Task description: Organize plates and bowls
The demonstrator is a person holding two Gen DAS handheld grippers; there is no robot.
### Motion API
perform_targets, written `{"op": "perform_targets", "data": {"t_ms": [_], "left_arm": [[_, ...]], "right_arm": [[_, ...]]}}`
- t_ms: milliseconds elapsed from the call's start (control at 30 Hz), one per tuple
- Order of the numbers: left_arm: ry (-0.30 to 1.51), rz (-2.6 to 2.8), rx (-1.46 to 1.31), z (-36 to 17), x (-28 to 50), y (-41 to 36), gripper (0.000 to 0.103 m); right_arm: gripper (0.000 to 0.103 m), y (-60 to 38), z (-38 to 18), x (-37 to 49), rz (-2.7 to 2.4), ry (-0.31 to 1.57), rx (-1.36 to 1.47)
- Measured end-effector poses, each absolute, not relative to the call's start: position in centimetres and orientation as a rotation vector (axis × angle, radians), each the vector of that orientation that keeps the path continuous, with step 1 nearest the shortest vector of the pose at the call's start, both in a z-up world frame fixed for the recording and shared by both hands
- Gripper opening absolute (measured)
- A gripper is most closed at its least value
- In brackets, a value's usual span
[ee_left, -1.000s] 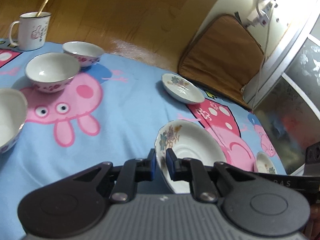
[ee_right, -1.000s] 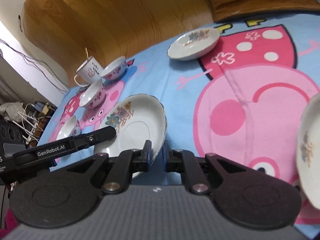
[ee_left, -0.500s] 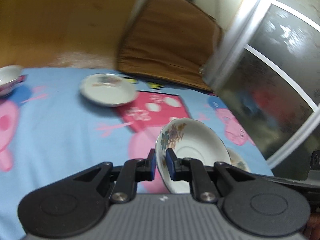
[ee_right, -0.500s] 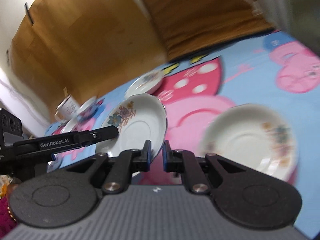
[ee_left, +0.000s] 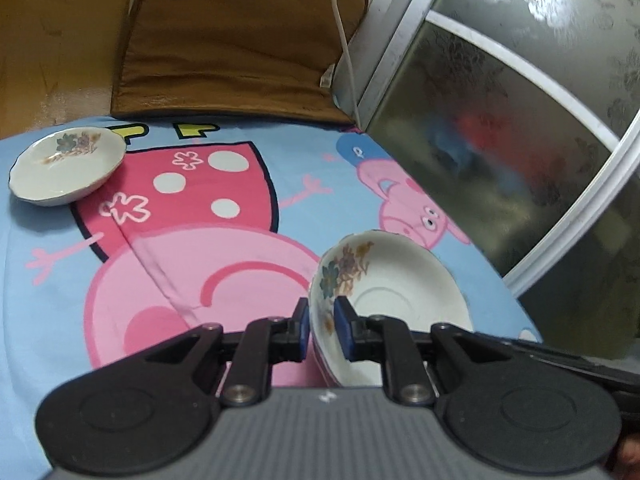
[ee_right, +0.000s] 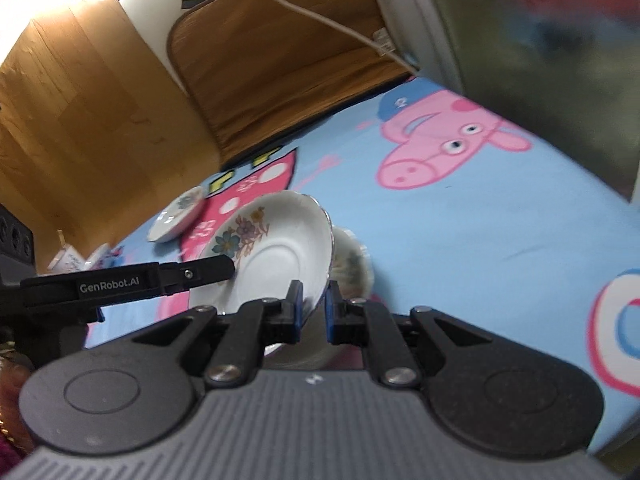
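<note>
A white floral plate (ee_left: 400, 288) is held tilted over the blue cartoon cloth (ee_left: 52, 280). My left gripper (ee_left: 322, 320) has its blue pads on either side of the plate's near rim, and its jaws are opening slightly. My right gripper (ee_right: 312, 304) is shut on the same plate (ee_right: 280, 256) at another part of the rim. The left gripper's finger (ee_right: 208, 270) reaches the plate from the left. A second floral plate (ee_right: 354, 264) lies on the cloth just under and behind the held one. A third, smaller plate (ee_left: 66, 164) rests far left.
A brown cushion (ee_left: 232, 40) leans against the wall behind the cloth, with a white cable (ee_left: 344, 40) hanging over it. A frosted glass door with a pale frame (ee_left: 560, 216) borders the right side. A mug (ee_right: 68, 260) and a bowl (ee_right: 100, 254) stand far left.
Both grippers carried the floral plate to the right, away from the mug and bowls, toward the glass door. The plate now hangs over the second plate on the cloth.
</note>
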State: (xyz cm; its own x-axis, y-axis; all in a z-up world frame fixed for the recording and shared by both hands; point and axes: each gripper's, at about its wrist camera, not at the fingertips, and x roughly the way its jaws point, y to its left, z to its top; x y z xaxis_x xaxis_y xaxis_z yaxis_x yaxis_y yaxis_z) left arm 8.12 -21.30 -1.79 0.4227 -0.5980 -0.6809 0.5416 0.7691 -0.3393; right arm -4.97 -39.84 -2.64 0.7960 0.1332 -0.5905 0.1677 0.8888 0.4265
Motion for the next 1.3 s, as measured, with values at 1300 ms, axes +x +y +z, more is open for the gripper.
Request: {"op": "perform_targets", "data": {"t_ms": [1300], "left_arm": [[0.715,-0.198,-0.308,-2.3,9.2,3.6,0.024]], "right_arm": [[0.045,-26.9,-4.5,18.2,-0.042,0.744,0.561]]}}
